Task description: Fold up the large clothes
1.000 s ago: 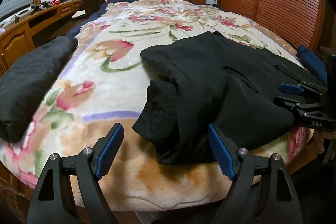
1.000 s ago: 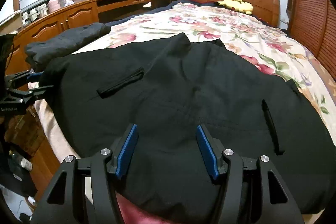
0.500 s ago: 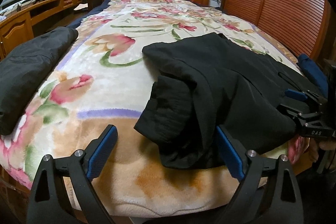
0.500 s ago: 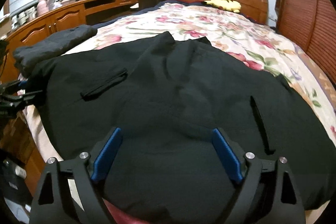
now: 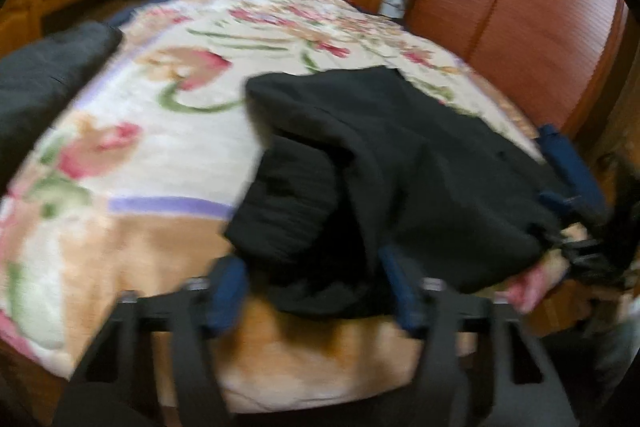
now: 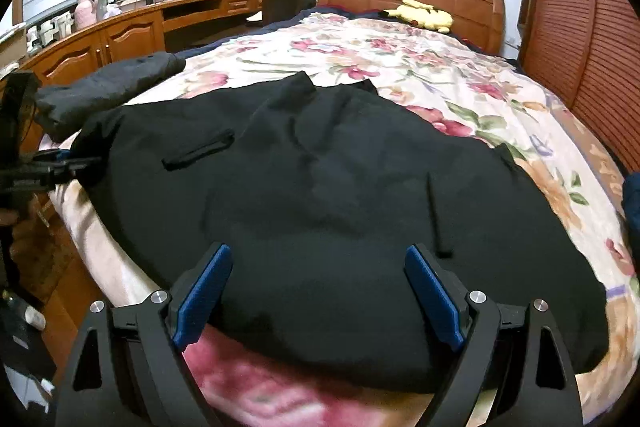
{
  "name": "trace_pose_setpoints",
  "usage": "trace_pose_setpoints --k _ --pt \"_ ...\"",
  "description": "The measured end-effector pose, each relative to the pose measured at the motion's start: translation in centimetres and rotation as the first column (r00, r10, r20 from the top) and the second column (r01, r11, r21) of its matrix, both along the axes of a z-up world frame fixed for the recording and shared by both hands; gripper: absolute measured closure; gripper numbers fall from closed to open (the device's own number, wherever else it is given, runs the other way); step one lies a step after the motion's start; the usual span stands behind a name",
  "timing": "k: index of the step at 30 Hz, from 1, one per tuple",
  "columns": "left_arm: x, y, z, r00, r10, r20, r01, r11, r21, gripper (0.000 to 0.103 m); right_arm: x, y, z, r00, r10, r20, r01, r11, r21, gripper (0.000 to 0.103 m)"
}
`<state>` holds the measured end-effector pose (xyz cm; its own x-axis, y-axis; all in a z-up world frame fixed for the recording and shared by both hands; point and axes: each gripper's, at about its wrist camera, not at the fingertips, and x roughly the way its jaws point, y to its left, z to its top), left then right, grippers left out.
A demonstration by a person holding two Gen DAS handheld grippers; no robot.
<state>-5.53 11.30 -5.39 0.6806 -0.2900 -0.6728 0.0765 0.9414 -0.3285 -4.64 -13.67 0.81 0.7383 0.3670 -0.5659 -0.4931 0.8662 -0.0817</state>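
While both grippers sit at the near edge of the bed (image 6: 472, 95), we judge that we are at the start of a fold, lining up on the hem of the black jacket (image 6: 320, 195) before any grasp. That jacket lies spread across the flowered blanket (image 5: 152, 155), filling the middle and lower part of the right wrist view, its collar pointing toward the headboard at the top of the frame. In the left wrist view, which is blurred, it fills the centre and right, with a bunched sleeve or side hanging toward the bottom centre.

Our right gripper (image 6: 320, 291) has its jaws spread wide, the hem lying between and beyond them, nothing pinched. Our left gripper (image 5: 314, 291) is also parted, the blue pads either side of the hanging bunch; whether they touch the cloth we cannot tell through the blur.

Next, we think, each gripper must close on a corner or edge of the hem, taking both layers, then lift and carry it toward the collar. A second dark garment (image 6: 108, 91) lies at the left of the frame, apart from ours
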Motion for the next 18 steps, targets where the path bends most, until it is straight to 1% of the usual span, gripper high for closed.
trace_pose_setpoints --k 2,3,4,7,9,12,15,18 --pt "0.2 -0.3 0.4 1.000 -0.001 -0.004 0.001 1.000 -0.004 0.065 0.1 -0.1 -0.3 1.000 0.010 -0.012 -0.010 1.000 -0.006 0.019" --pt "0.2 -0.9 0.8 1.000 -0.012 0.004 0.012 1.000 0.011 0.072 0.1 0.1 -0.4 1.000 0.015 -0.017 -0.015 1.000 -0.010 0.020" --pt "0.2 -1.2 1.2 1.000 -0.014 0.010 0.013 1.000 0.025 0.077 0.2 0.3 -0.5 1.000 0.016 -0.021 -0.017 1.000 -0.015 0.021" --pt "-0.4 -2.8 3.4 0.998 -0.010 0.067 0.004 0.996 0.089 0.084 0.4 0.4 -0.6 0.999 0.015 -0.034 -0.015 1.000 -0.014 0.021" --pt "-0.6 -3.8 5.4 0.993 -0.013 0.115 -0.001 0.993 0.121 0.086 0.7 0.3 -0.4 0.999 0.018 -0.047 -0.018 1.000 -0.005 0.021" --pt "-0.7 -5.4 8.3 0.984 -0.036 0.177 0.011 0.990 0.143 0.087 1.3 0.3 -0.4 0.998 0.019 -0.058 -0.019 1.000 0.006 0.021" --pt "-0.7 -7.5 10.6 0.972 -0.072 0.225 0.032 0.983 0.178 0.088 1.5 0.3 -0.3 0.998 0.018 -0.061 -0.017 1.000 0.013 0.021" --pt "-0.2 -9.7 12.4 0.960 -0.110 0.256 0.060 0.979 0.197 0.089 1.3 0.1 0.0 0.998 0.023 -0.059 -0.022 1.000 0.013 0.021"
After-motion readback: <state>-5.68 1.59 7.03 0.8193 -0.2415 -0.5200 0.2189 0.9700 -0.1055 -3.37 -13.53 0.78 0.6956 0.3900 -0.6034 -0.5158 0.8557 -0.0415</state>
